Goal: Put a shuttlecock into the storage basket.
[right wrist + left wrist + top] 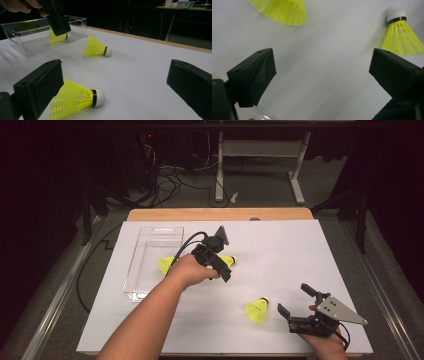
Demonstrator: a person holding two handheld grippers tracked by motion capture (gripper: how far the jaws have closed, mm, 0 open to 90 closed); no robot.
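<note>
Three shuttlecocks and a tray laid out on the table

A clear tray [152,260] is set at the left of the table [290,250]. Just right of the tray, one shuttlecock [166,265] is partly covered by the left hand [187,270]; a second shuttlecock [227,260] is found right of that hand, beside the left gripper [220,262]. A third shuttlecock [257,309] is placed nearer the front edge, just left of the right gripper [296,301], well apart from the tray.

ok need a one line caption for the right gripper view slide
Open right hand-held gripper faces a yellow plastic shuttlecock on the white table, a second shuttlecock and clear plastic tray beyond.
</note>
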